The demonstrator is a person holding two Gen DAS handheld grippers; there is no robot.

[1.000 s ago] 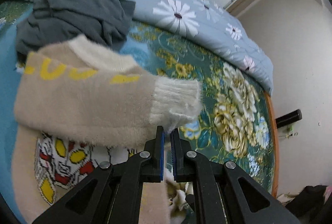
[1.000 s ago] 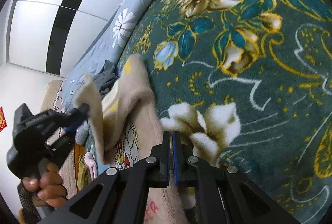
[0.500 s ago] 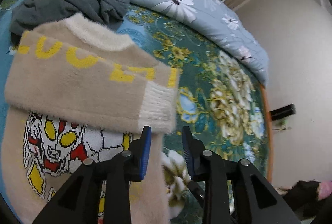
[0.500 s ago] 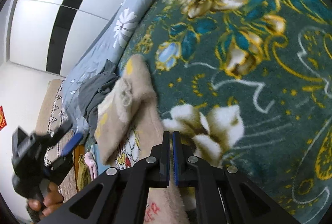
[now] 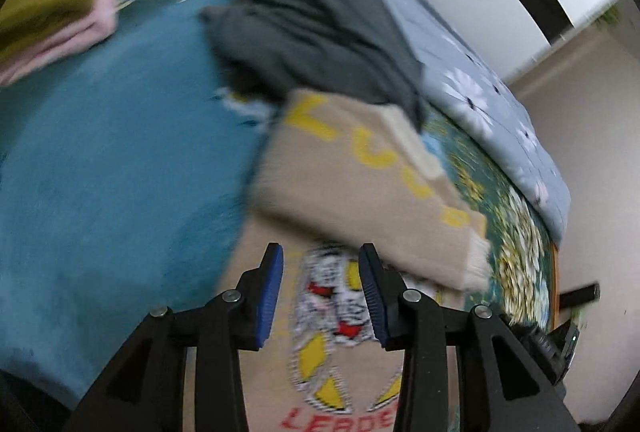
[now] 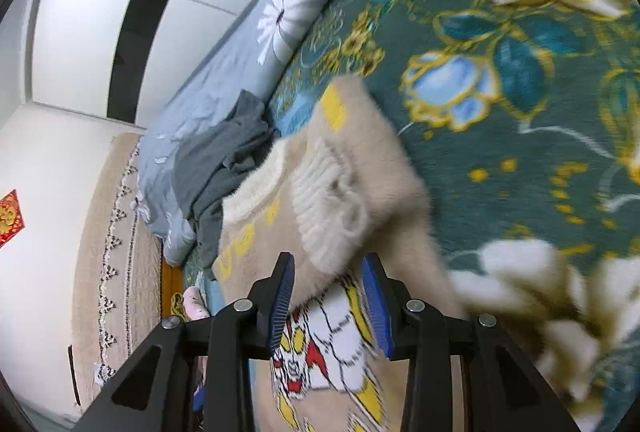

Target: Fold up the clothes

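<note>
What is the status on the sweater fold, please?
Left gripper open, empty. Right gripper open, empty. Beige sweater flat, sleeve folded across chest. Grey garment bunched at its collar.

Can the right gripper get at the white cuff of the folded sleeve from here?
Probably yes: the right gripper is open, and the cuff lies right ahead of its fingertips on the sweater, with nothing between.

Red letters reading "LERDE" run across the beige sweater (image 5: pixel 352 384) just below the left tongs, cut off at the right. Yellow letters on its folded sleeve (image 5: pixel 372 172) beyond the tongs are too blurred to read.
</note>
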